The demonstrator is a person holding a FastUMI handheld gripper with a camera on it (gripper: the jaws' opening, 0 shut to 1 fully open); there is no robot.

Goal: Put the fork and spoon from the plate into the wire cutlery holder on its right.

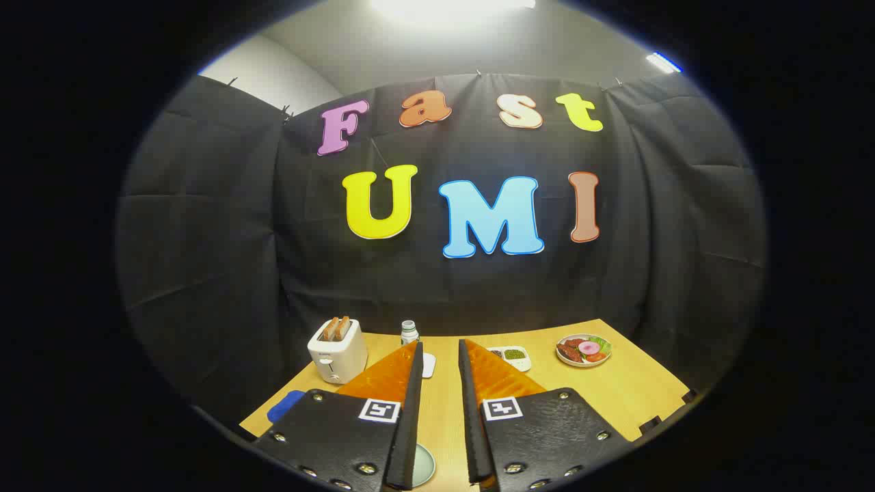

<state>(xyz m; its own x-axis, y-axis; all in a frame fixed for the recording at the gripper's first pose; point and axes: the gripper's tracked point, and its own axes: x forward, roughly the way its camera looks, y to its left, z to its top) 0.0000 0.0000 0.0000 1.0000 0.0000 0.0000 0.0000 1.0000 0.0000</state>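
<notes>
Approach step, nothing grasped: fingers (441, 355) parted, empty, raised over the tabletop (636, 396). Pale plate rim (425, 465) shows low between them; fork, spoon and wire holder can't be made out. Next: tilt down, find the cutlery. Beyond: toaster (336, 350) holding toast, food plate (583, 350), small tray (514, 355).

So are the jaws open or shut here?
Open: the gripper jaws stand apart with bare table showing between them, nothing held.
</notes>
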